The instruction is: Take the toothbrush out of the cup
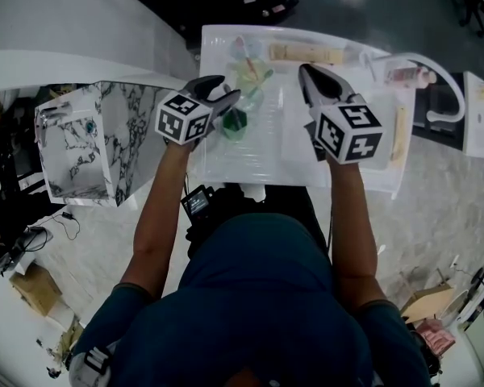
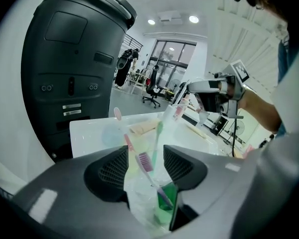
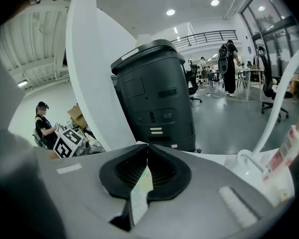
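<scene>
A clear plastic cup (image 1: 235, 122) (image 2: 144, 198) with a green bottom stands on the white table (image 1: 250, 168). It holds several toothbrushes: a purple-headed one (image 2: 145, 162), a green one (image 2: 158, 133) and a pink one (image 2: 120, 123). My left gripper (image 1: 226, 89) (image 2: 145, 158) is open, one jaw on each side of the cup's upper part and the brush handles. I cannot tell whether the pads touch the cup. My right gripper (image 1: 306, 71) (image 3: 146, 158) hovers to the right of the cup, shut with nothing held.
A tall black machine (image 2: 70, 59) (image 3: 154, 93) stands beyond the table. A marbled box (image 1: 89, 143) sits left of it. A white curved tube (image 1: 444, 79) and a small bottle (image 1: 411, 75) are at the right; flat packets (image 1: 306, 52) lie at the far edge.
</scene>
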A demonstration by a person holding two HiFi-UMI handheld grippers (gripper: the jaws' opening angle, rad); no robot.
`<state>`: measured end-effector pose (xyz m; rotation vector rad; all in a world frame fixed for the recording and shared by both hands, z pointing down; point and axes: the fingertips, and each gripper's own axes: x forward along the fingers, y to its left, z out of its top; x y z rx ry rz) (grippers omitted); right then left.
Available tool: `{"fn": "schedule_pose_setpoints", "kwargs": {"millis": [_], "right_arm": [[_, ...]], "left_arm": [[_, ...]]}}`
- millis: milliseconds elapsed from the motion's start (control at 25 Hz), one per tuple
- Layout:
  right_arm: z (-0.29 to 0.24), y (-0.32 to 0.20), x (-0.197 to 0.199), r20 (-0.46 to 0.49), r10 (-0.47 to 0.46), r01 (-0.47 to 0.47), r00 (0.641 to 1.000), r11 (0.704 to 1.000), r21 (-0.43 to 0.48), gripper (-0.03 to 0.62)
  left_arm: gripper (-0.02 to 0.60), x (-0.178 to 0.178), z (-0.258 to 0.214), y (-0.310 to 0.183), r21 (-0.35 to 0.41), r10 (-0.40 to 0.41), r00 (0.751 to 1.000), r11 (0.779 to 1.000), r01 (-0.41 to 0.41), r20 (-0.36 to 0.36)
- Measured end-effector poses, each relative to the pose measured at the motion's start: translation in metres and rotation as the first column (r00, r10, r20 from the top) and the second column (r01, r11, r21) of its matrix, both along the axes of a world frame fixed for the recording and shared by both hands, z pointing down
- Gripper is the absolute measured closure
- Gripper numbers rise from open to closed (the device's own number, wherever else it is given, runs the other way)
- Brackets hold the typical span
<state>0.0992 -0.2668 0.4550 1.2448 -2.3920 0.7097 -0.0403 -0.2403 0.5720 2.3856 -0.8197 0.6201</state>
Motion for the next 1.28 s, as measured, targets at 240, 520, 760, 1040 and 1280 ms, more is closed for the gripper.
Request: {"fn": "schedule_pose_setpoints", "kwargs": {"millis": [240,520,760,1040,1280], "right_arm": [[0.002,-0.001,0.001,-0.001,0.013,-0.013,1.000,1.000,-0.003,0.583],[-0.001,-0.003,0.005,-0.003,0.040,-0.040,0.999,0.999,0.004,0.583],[-0.008,0.000,0.011,-0.006,0.065,-0.065,0.998,0.998,0.018,0.583],[-0.015,0.004,0.014,0.000,0.074,-0.074,0.997,0.997,0.034,0.583],[-0.026,0.007,0.025,0.003,0.102,-0.102,0.995,0.993,0.053,0.583]], "left_arm": [[0.497,-0.003,0.002,-0.001,-0.010,-0.012,1.000,1.000,0.012,-0.009],[0.523,-0.011,-0.021,-0.004,0.036,-0.066,0.996,0.997,0.068,-0.061],[0.526,-0.016,-0.042,-0.002,0.074,-0.098,0.989,0.992,0.106,-0.108],[0.526,-0.015,-0.072,0.003,0.120,-0.101,0.983,0.986,0.120,-0.150],[0.526,-0.012,-0.105,0.006,0.168,-0.108,0.974,0.975,0.143,-0.201]]}}
